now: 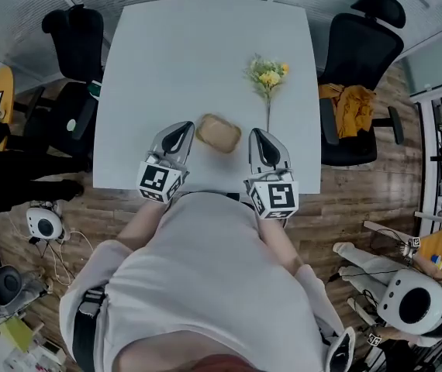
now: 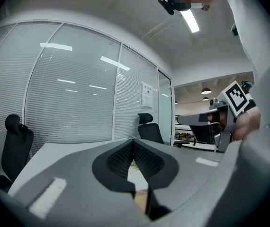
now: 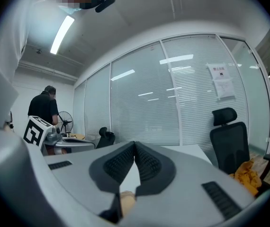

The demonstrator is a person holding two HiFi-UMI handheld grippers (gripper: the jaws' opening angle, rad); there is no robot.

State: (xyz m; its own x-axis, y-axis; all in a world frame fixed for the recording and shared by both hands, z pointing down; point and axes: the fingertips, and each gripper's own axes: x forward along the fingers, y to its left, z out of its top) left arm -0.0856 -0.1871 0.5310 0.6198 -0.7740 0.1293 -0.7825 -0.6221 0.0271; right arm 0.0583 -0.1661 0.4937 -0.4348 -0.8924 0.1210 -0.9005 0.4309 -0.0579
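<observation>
As left gripper (image 1: 182, 129) and right gripper (image 1: 259, 136) flank it, tan loaf (image 1: 219, 132) lying crosswise

Light: bright, even, from ceiling strip lamp (image 2: 190, 20)
Glare: lamp reflections on glass wall (image 2: 59, 46)
Edges: strong fisheye bending, dark corners
Focus: near foreground soft
</observation>
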